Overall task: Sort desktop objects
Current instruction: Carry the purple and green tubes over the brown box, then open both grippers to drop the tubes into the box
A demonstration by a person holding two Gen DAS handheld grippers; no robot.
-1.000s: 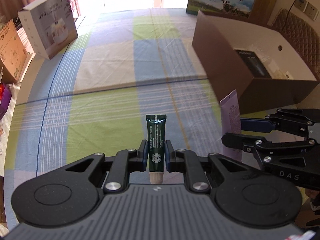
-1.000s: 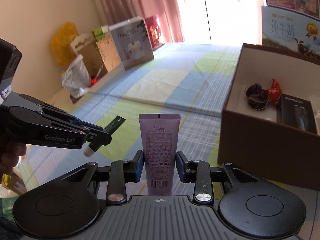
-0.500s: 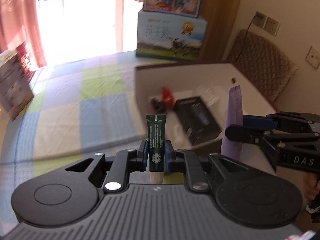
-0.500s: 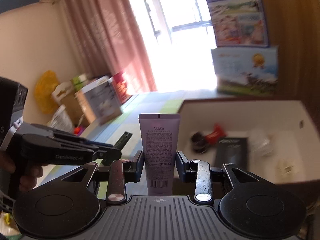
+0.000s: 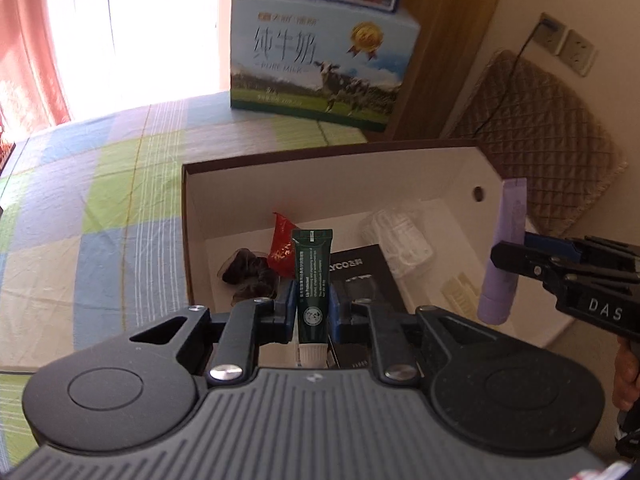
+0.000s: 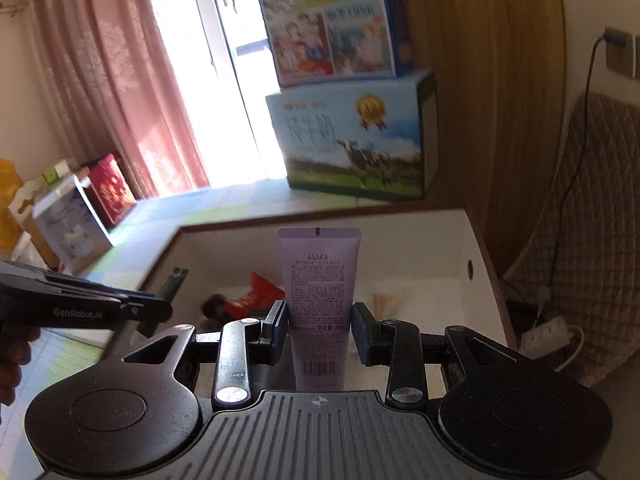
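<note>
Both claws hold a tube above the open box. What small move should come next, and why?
Probably lower both claws a little and open them. The left claw grips the green tube and the right claw grips the purple tube, and both tubes seem to hang over the inside of the box, where other items already lie.

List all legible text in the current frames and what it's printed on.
"ASAKA", "30g": lavender tube in the right gripper; its fine print is too small.
"PURE MILK": milk carton.
"DAS": right gripper's body, left wrist view.
"GenRobot.AI": left gripper, seen on its body in the right wrist view.
"Lip Protectant": green tube; rest unreadable.
"YCO": black box, partly hidden.
</note>
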